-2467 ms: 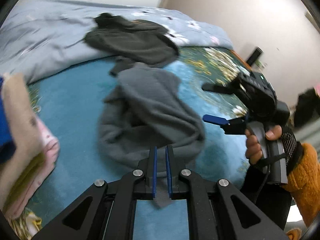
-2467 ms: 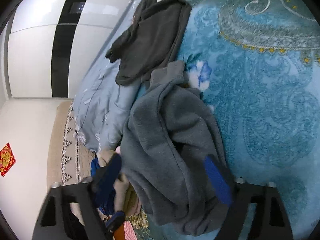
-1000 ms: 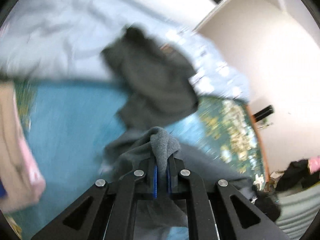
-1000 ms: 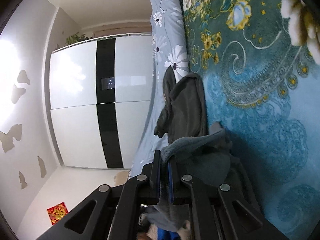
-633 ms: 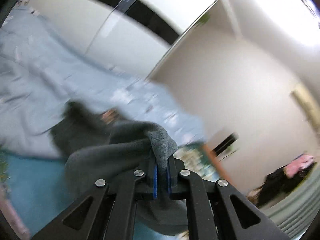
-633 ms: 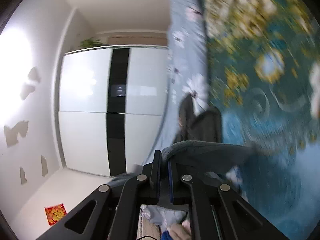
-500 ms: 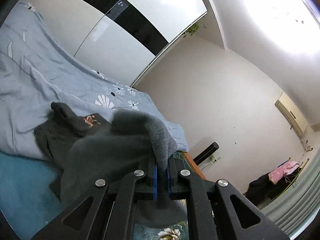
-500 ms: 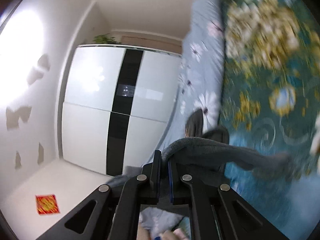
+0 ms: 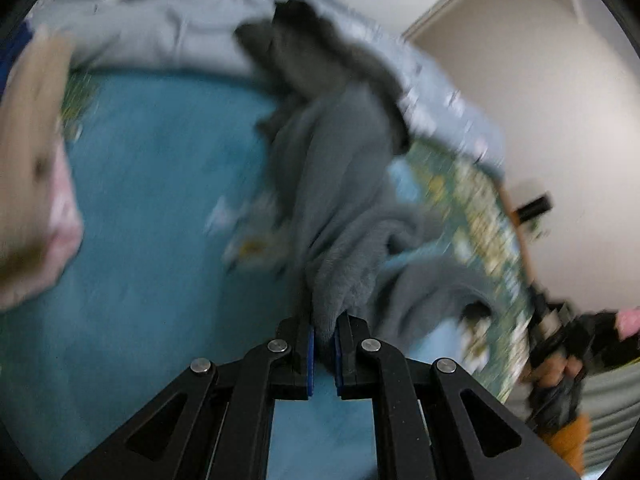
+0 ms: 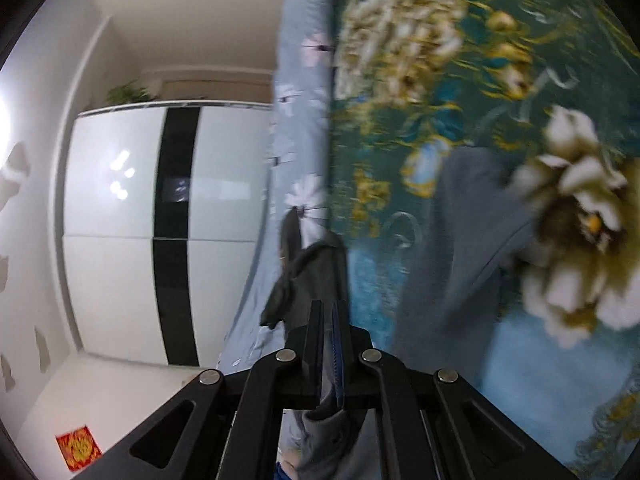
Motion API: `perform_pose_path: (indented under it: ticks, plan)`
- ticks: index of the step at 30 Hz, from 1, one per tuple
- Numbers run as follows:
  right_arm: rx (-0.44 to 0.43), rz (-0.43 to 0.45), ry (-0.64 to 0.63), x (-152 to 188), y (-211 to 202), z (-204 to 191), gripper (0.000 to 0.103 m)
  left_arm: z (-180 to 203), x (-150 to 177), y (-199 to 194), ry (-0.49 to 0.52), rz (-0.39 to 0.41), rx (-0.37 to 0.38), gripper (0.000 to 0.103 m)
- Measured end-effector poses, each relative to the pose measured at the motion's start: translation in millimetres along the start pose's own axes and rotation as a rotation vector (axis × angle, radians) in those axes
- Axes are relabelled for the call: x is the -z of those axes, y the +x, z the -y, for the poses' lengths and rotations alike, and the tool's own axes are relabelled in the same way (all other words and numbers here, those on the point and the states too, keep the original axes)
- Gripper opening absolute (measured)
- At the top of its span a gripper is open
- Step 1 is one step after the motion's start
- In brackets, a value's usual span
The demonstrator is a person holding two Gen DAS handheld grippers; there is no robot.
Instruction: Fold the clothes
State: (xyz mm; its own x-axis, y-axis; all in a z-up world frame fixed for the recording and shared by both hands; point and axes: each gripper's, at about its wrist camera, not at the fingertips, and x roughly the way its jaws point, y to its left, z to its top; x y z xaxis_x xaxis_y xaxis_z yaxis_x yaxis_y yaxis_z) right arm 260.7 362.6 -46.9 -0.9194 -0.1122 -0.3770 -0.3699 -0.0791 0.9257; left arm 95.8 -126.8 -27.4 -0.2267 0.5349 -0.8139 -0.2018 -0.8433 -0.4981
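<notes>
Two grippers, both clamped on the same grey garment.

Left wrist view: left gripper [image 9: 324,344] has its jaws pinched on a thick fold of the grey sweatshirt [image 9: 340,184]. Half a second ago this camera pointed up at wall and wardrobe with the cloth lifted in the air; now it tilts down toward the teal floral bedspread [image 9: 152,200] and the sweatshirt trails forward over the bed, stretched long toward the dark grey garment [image 9: 316,52] at the far end, touching or overlapping it. Frame is motion-blurred, so the swing is underway. Folded stack [image 9: 32,184] sits at left edge, well apart. Right hand [image 9: 560,372] and its tool show at right edge, blurred.

Right wrist view: right gripper [image 10: 330,340] has jaws nearly together with a thin grey edge between them, cloth hanging below. The sweatshirt body [image 10: 460,248] now lies spread on the bedspread [image 10: 400,80], where a moment ago it hung as a taut raised band. Wardrobe [image 10: 168,240] behind.

Judgement: shake-out lift is done, garment is being laid flat; folding itself not yet started. Overlap with the dark garment may snag it.
</notes>
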Motion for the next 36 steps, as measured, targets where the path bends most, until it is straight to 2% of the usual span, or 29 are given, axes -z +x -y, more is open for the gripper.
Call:
perform_pose_path:
  ticks: [5,10,12,15,17,19,21,23,25,27,28,30,31,34,36]
  plan:
    - [0.031,-0.007,-0.033,-6.1,-11.0,0.8,0.005,-22.1,38.0,33.1,-0.045,-0.145,-0.082,0.007]
    - [0.060,-0.025,-0.036,-3.7,-19.3,5.9,0.005,-35.7,50.6,52.3,-0.072,-0.232,-0.136,0.008]
    - [0.078,-0.032,-0.028,-5.9,-20.1,12.1,0.008,-30.9,49.4,48.0,-0.042,-0.235,-0.134,0.008]
    - [0.077,-0.039,-0.003,-9.2,-22.4,21.4,0.008,-17.5,45.4,36.5,0.055,-0.243,-0.140,0.017]
    - [0.073,-0.043,0.013,-11.8,-23.7,27.1,0.008,-8.5,42.1,26.9,0.124,-0.239,-0.146,0.034]
    - [0.075,-0.046,0.021,-14.6,-24.5,31.5,0.008,0.1,35.0,16.7,0.171,-0.209,-0.143,0.045]
    - [0.077,-0.048,0.033,-17.9,-24.7,36.3,0.008,10.4,23.7,10.6,0.211,-0.180,-0.148,0.047]
    - [0.074,-0.047,0.052,-21.7,-24.7,41.5,0.009,25.6,11.2,13.2,0.262,-0.147,-0.167,0.055]
    - [0.079,-0.049,0.078,-26.8,-26.8,48.7,0.009,37.0,4.8,21.6,0.321,-0.130,-0.214,0.056]
    - [0.084,-0.052,0.100,-31.8,-29.5,55.2,0.012,53.7,-2.1,35.8,0.363,-0.120,-0.244,0.056]
    - [0.089,-0.051,0.108,-35.0,-31.6,58.4,0.017,61.6,-4.9,45.1,0.381,-0.117,-0.256,0.056]
    - [0.098,-0.041,0.134,-44.7,-39.9,67.3,0.043,73.1,-7.8,62.5,0.404,-0.126,-0.273,0.057]
    - [0.099,-0.036,0.147,-48.6,-43.4,71.3,0.048,76.9,-8.4,70.0,0.414,-0.134,-0.278,0.057]
    - [0.089,-0.038,0.196,-56.5,-48.7,84.0,0.050,80.8,-9.3,90.5,0.413,-0.128,-0.362,0.057]
    - [0.073,-0.056,0.224,-58.7,-43.9,88.7,0.050,78.4,-10.7,96.5,0.385,-0.133,-0.386,0.057]
